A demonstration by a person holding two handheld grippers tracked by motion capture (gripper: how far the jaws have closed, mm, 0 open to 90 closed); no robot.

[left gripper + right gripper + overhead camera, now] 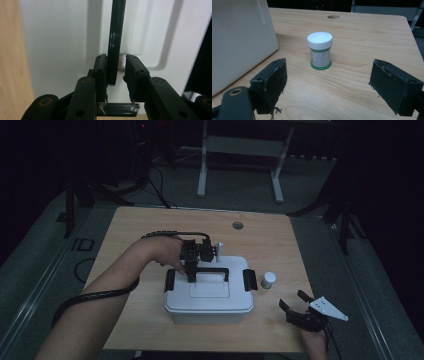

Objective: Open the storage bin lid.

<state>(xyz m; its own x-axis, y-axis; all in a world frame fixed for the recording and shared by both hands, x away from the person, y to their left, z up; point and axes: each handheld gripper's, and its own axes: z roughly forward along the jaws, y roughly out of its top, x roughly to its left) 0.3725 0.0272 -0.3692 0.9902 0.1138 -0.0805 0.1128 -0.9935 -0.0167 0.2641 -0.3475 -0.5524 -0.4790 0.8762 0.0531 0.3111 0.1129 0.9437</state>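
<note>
Handle (212, 270) of the white box (209, 301) sits at the centre of the high view, a black bar across the lid, and the left hand-held gripper (191, 276) comes down on its left end from above. In the left gripper view (116, 72) the bar runs up the middle of the frame between the two jaws: the left pad lies against it, the right pad stands a little apart, so the grip is not yet clenched. The box rests in the middle of the desk (140, 227), with black latches at its left and right ends. A small white-capped jar (268, 280) stands upright just right of the box. The right hand-held gripper (296, 304) is at the lower right of the high view, released, jaws wide and holding nothing; in the right gripper view the jar (320, 50) stands beyond its open jaws (328, 85).
</note>
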